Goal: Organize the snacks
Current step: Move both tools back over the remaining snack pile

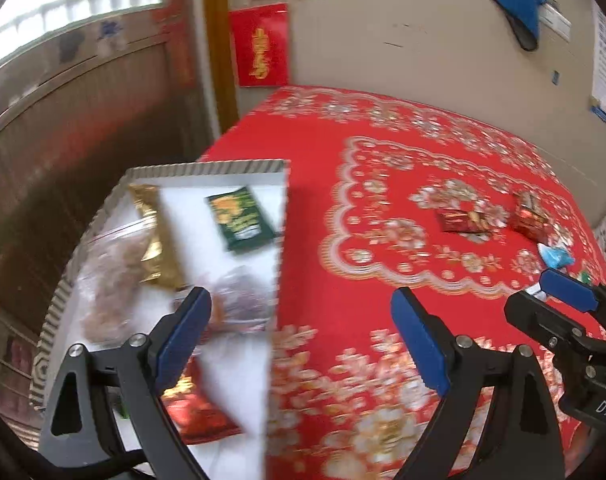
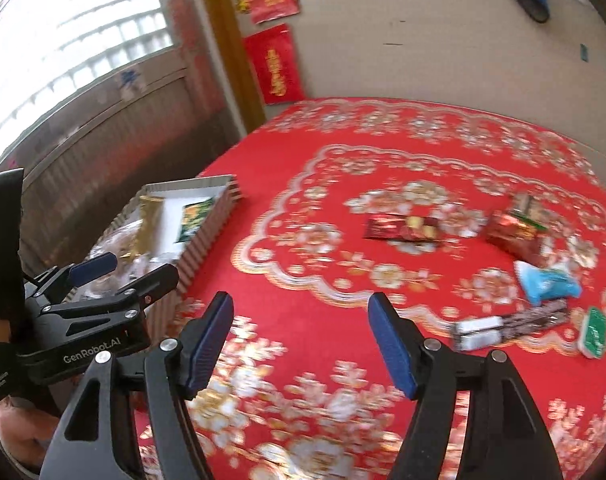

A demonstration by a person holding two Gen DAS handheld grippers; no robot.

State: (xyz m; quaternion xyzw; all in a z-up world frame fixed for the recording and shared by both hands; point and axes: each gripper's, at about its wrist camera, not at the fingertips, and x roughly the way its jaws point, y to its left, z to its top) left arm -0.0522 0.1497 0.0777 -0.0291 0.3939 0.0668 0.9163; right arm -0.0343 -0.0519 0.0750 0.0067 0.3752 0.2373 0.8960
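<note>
A box with a ribbed rim [image 1: 207, 168] and a white floor sits at the table's left edge. It holds a gold packet [image 1: 155, 240], a green packet [image 1: 241, 218], clear bags of snacks [image 1: 111, 280] and a red packet [image 1: 199, 412]. My left gripper [image 1: 303, 336] hangs open over the box's right wall with nothing between its fingers. My right gripper [image 2: 301, 340] is open too, above bare red cloth. Loose on the cloth to the right lie a dark red packet [image 2: 403, 228], a red packet [image 2: 511, 232], a blue packet [image 2: 547, 282], a dark bar [image 2: 511, 322] and a small green packet [image 2: 593, 332].
The round table wears a red flowered cloth [image 2: 343, 184]. The box [image 2: 207, 232] stands at its left, beside a wooden door and window. A beige wall with red posters [image 2: 279, 68] is behind. The left gripper [image 2: 131, 270], held by a gloved hand, shows in the right wrist view.
</note>
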